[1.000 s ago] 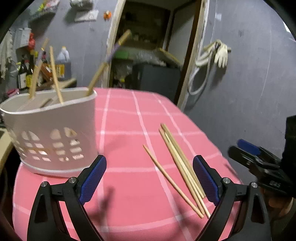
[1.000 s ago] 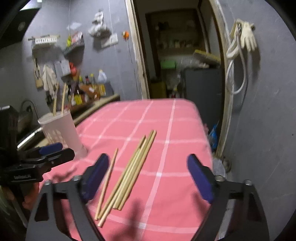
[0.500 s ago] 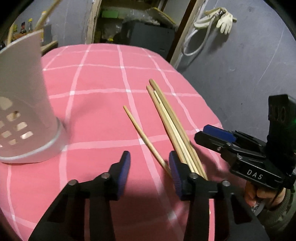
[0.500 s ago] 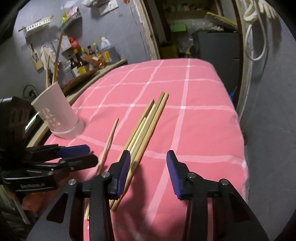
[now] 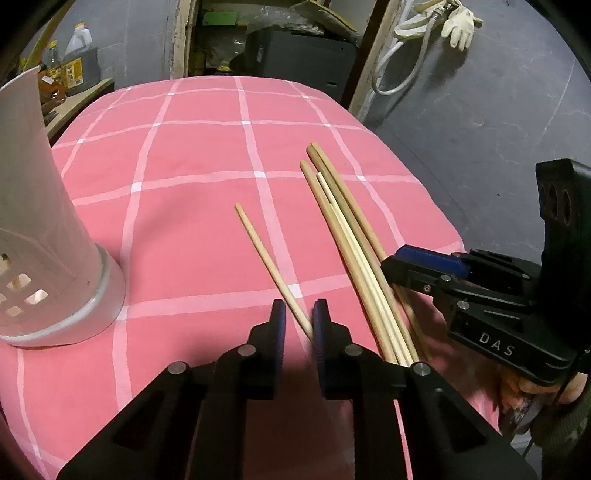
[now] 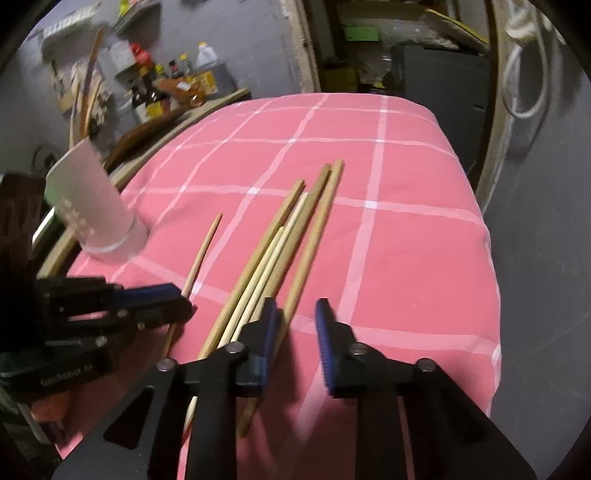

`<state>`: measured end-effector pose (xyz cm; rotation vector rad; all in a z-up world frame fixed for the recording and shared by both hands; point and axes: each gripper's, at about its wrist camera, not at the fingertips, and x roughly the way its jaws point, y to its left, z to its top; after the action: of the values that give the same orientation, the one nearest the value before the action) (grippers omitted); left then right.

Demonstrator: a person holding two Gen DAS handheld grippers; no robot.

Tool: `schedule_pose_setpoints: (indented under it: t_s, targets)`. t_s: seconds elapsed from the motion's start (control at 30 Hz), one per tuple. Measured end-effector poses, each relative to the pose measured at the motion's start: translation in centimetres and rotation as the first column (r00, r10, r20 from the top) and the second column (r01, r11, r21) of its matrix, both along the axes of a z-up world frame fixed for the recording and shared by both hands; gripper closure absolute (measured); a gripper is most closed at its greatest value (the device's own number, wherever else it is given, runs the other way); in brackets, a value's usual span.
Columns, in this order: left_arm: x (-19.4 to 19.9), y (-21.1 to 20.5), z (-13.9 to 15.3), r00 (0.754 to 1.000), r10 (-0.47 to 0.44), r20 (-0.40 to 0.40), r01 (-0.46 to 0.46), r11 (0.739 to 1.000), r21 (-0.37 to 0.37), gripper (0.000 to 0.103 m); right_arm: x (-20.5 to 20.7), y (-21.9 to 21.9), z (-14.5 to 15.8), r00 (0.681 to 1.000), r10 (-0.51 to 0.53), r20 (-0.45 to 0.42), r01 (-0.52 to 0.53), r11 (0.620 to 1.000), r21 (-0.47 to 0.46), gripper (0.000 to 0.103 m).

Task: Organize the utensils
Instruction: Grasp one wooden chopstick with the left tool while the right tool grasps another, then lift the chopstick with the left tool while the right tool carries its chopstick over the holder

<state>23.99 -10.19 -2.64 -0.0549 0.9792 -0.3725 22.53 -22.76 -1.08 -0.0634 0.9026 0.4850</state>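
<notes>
Crowding the left edge of the pink checked tablecloth (image 5: 207,236) is a white perforated utensil holder (image 5: 44,236), with bottles (image 6: 162,92) on a shelf beyond it and a pale glove (image 5: 460,22) hanging with a hose on the grey wall past the far right corner. A single chopstick (image 5: 269,264) lies alone near the middle of the cloth, its long axis running from the near edge away toward the far left, thin end nearest the camera. Just beside it on the right lies a bundle of chopsticks (image 5: 347,236), parallel to one another and fanned slightly, pointing the same way. The left gripper (image 5: 298,325) has narrowed from wide open a second ago to a slim gap straddling the near end of the single chopstick; its right pad seems to touch the stick, though the left pad stands clear, so it is not yet clamped. The right gripper (image 6: 297,325) has likewise closed to a partial gap and dropped low over the near end of the bundle, its left finger (image 6: 267,332) lying over the sticks; nothing sits between its pads, as far as the blurred view allows. Both tongs have come forward and down since the earlier frames.
</notes>
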Motion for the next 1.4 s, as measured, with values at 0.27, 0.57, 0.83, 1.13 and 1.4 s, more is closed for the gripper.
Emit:
schedule_pose_setpoints:
  t_s: [0.27, 0.57, 0.83, 1.13, 1.4]
  targets:
    - [1.3, -0.5, -0.1, 0.998, -0.055, -0.041, 0.055, 0.998, 0.009, 0.092, 2.9, 0.9, -0.1, 0.996, -0.009, -0.091, 0.009, 1.0, -0.001, 0.089]
    - [1.1, 0.3, 0.1, 0.998, -0.025, -0.059, 0.023, 0.999, -0.03, 0.095, 4.7, 0.2, -0.1, 0.981, -0.088, -0.171, 0.099, 0.994, 0.055, 0.097]
    - [-0.3, 1.9, 0.6, 0.998, -0.011, -0.06, 0.011, 1.0, -0.008, 0.1, 1.2, -4.2, -1.1, 0.95, -0.129, -0.283, 0.224, 0.916, 0.333, 0.098]
    - [-1.8, 3.0, 0.9, 0.998, 0.007, -0.057, -0.009, 1.0, -0.024, 0.1, -2.8, -4.5, -0.6, 0.964, -0.15, -0.218, 0.228, 0.889, 0.396, 0.098]
    - [-2.2, 2.3, 0.7, 0.999, 0.006, -0.039, -0.002, 0.996, 0.089, 0.1, -2.4, -1.3, 0.1, 0.982, -0.137, -0.133, 0.15, 0.984, 0.093, 0.098]
